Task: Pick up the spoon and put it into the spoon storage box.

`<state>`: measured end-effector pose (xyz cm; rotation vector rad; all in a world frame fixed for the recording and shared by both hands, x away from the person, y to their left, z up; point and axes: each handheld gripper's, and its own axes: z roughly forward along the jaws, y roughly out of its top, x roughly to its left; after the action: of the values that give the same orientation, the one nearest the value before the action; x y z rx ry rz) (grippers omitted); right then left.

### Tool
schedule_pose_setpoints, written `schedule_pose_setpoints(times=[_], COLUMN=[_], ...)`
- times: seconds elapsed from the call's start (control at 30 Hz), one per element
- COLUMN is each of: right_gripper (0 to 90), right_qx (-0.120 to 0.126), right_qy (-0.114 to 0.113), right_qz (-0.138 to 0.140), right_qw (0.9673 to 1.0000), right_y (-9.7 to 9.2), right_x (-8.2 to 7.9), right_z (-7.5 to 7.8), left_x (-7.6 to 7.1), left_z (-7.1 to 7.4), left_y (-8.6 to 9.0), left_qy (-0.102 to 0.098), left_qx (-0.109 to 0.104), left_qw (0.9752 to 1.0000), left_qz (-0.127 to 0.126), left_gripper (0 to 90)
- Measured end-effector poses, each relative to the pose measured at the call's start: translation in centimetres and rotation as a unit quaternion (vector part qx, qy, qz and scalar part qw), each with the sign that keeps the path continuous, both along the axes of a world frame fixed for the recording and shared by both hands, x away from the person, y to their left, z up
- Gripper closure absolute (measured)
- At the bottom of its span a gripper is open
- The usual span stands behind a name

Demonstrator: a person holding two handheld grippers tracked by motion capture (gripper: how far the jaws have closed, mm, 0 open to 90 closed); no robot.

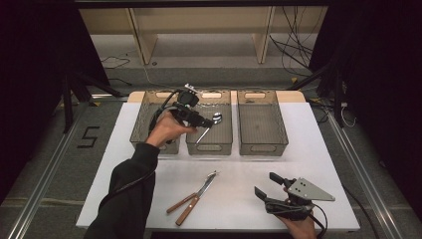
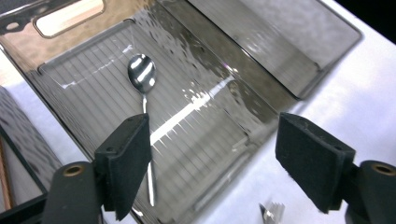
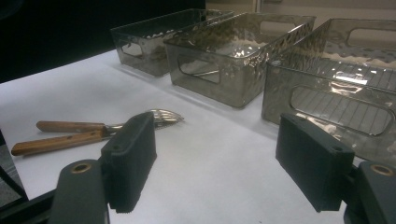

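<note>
- Looks like cutlery sorting: the spoon (image 2: 142, 74) lies in the middle bin (image 1: 209, 148) at the tabletop's far edge, and the left gripper (image 1: 208, 122) hangs over it, jaws released and holding nothing.
- Right gripper (image 1: 266, 186) sits at the near right corner, jaws spread, empty.
- My guess for next: grab one of the two wooden-handled forks (image 1: 195, 198) near the front edge, pinching the handle.

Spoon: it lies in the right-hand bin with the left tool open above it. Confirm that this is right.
Not quite. The spoon lies in the middle bin of the three, not the right-hand bin; the high view shows it. The rest holds: the left tool is open above it, as the left gripper view shows.
</note>
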<state>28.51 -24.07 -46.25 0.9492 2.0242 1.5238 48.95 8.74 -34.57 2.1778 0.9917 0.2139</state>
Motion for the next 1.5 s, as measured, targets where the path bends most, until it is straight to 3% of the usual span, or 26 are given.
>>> schedule_pose_setpoints(times=[0.1, 0.37, 0.6, 0.77, 1.03, 1.2, 1.5], right_gripper=[29.1, 29.1, 29.1, 29.2, 29.1, 29.1, 29.1], right_qx=[0.000, -0.002, -0.002, -0.003, -0.002, -0.001, -0.003], right_qy=[0.001, 0.003, 0.003, 0.002, 0.003, 0.003, 0.002], right_qz=[0.000, 0.000, 0.001, 0.002, 0.002, 0.002, 0.002], right_qw=[1.0000, 1.0000, 1.0000, 1.0000, 1.0000, 1.0000, 1.0000], right_y=[0.0, 0.1, 0.2, 0.3, 0.2, 0.1, 0.2], right_x=[0.0, -0.1, 0.0, 0.0, 0.0, 0.0, 0.0], right_z=[0.0, 0.0, -0.1, -0.1, -0.1, -0.2, -0.1], left_x=[-1.7, -5.7, -8.3, -9.2, -10.3, -11.1, -12.1], left_z=[-0.3, -2.0, -4.0, -4.7, -5.8, -6.5, -8.0], left_y=[0.7, 2.2, 4.0, 4.5, 5.4, 5.5, 5.1], left_qy=[-0.010, -0.028, -0.028, -0.028, -0.024, -0.019, 0.005], left_qx=[-0.014, -0.025, -0.013, 0.008, 0.023, 0.047, 0.079], left_qw=[0.9998, 0.9993, 0.9995, 0.9995, 0.9993, 0.9986, 0.9969], left_qz=[0.001, 0.003, 0.009, 0.011, 0.015, 0.015, 0.004], left_gripper=[24.4, 22.5, 22.2, 21.7, 20.0, 18.8, 18.1])
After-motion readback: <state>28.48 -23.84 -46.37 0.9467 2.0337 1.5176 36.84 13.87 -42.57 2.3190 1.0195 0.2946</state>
